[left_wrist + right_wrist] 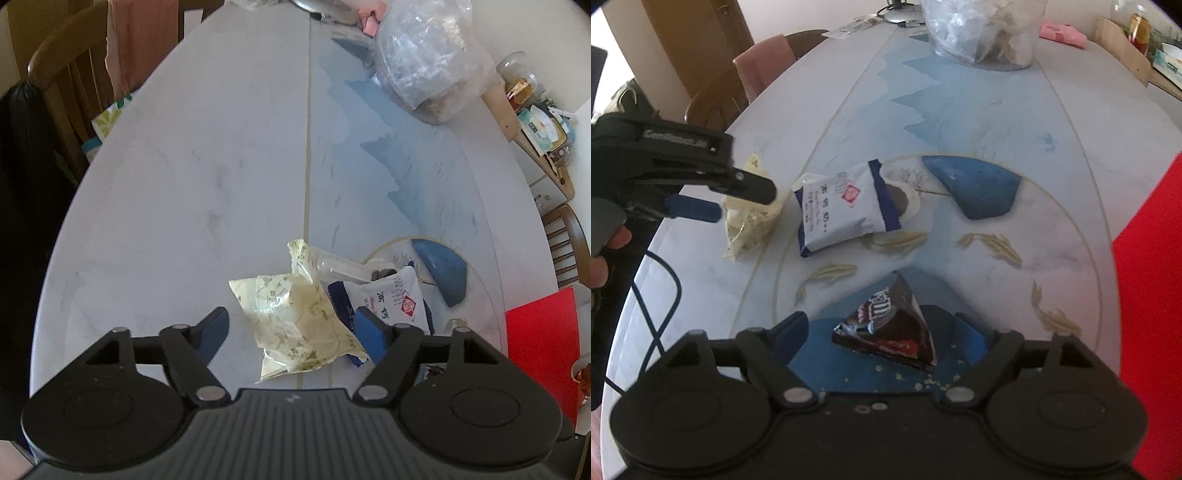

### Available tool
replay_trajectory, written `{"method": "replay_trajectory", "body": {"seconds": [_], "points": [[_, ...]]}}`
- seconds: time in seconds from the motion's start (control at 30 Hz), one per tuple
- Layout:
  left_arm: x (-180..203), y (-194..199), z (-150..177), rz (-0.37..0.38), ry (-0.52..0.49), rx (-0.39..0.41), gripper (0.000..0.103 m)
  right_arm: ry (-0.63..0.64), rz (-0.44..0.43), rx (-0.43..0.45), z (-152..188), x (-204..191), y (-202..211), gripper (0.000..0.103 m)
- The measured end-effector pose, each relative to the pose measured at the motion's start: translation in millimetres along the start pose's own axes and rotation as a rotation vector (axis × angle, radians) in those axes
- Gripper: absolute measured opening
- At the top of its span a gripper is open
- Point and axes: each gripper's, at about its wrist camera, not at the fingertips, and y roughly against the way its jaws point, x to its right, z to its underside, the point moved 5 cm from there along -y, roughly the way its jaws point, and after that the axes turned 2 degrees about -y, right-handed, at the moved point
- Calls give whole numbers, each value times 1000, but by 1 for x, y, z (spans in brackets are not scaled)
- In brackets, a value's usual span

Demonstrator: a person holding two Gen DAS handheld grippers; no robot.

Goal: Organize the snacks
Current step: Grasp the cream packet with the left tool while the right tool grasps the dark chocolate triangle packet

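Both grippers gaped, empty – left gripper (291, 330) straddled the green-print packet (295, 317), right gripper (882, 338) the chocolate packet (890, 328) – foil likely slips

Pale marble-look table and its surroundings

A long pale table (221, 166) printed with blue mountains and golden feathers carries a large crumpled clear plastic bag (424, 48) at its far end, with a pink folded cloth (1063, 33) near it. A flat bright red board (1152, 258) lies at the right edge. Brown wooden chairs (62, 74) stand along the left side, one draped in pink fabric (764, 62).
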Motion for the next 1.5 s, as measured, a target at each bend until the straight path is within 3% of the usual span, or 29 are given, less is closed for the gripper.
{"method": "replay_trajectory", "body": {"seconds": [0.37,0.53,0.83,1.07,1.5], "points": [[-2,-9,1,10,28,-21,44,67,62,4,0,-7,-5,60],[-4,-8,3,2,30,-13,35,50,65,12,1,-4,-3,53],[-11,10,20,-3,50,14,34,6,55,29,9,-1,13,52],[-2,42,37,2,47,38,34,-32,33,73,15,4,54,52],[76,105,65,59,-65,103,34,-121,-5,225,23,37,150,52]]}}
